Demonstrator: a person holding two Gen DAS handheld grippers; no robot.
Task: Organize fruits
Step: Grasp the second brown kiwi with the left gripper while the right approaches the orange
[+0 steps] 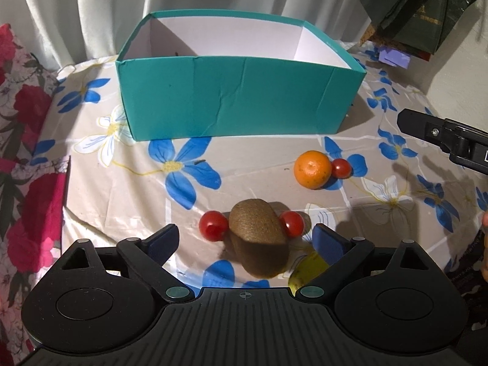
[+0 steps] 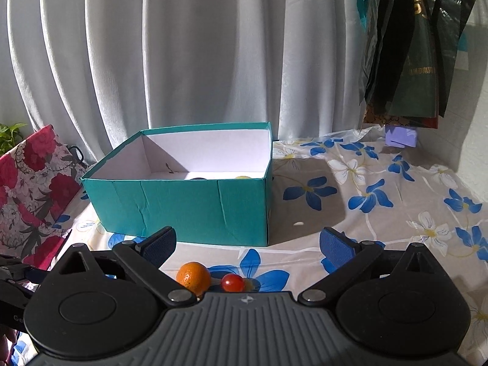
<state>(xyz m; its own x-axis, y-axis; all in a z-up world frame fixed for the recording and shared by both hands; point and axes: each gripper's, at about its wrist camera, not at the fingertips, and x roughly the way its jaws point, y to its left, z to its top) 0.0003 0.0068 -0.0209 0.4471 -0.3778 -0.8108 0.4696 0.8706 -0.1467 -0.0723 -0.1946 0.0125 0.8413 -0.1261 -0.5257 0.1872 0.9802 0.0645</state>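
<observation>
A teal box (image 1: 238, 103) with a white inside stands at the back of the table. My left gripper (image 1: 247, 238) is open just above two brown kiwis (image 1: 257, 222), stacked between its fingers. A cherry tomato (image 1: 213, 225) lies left of them, another (image 1: 292, 223) right. A yellow-green fruit (image 1: 306, 270) peeks out under the right finger. An orange (image 1: 311, 169) and a cherry tomato (image 1: 341, 168) lie further right. My right gripper (image 2: 247, 244) is open above the orange (image 2: 193, 277) and tomato (image 2: 232, 283), facing the box (image 2: 189, 204), which holds a dark and a yellow fruit, barely seen.
The table has a floral cloth (image 1: 213, 167). A red floral bag (image 1: 24, 140) stands at the left edge. Dark plastic bags (image 2: 411, 45) hang at the right by a purple block (image 2: 401, 135). A white curtain (image 2: 198, 45) is behind the box.
</observation>
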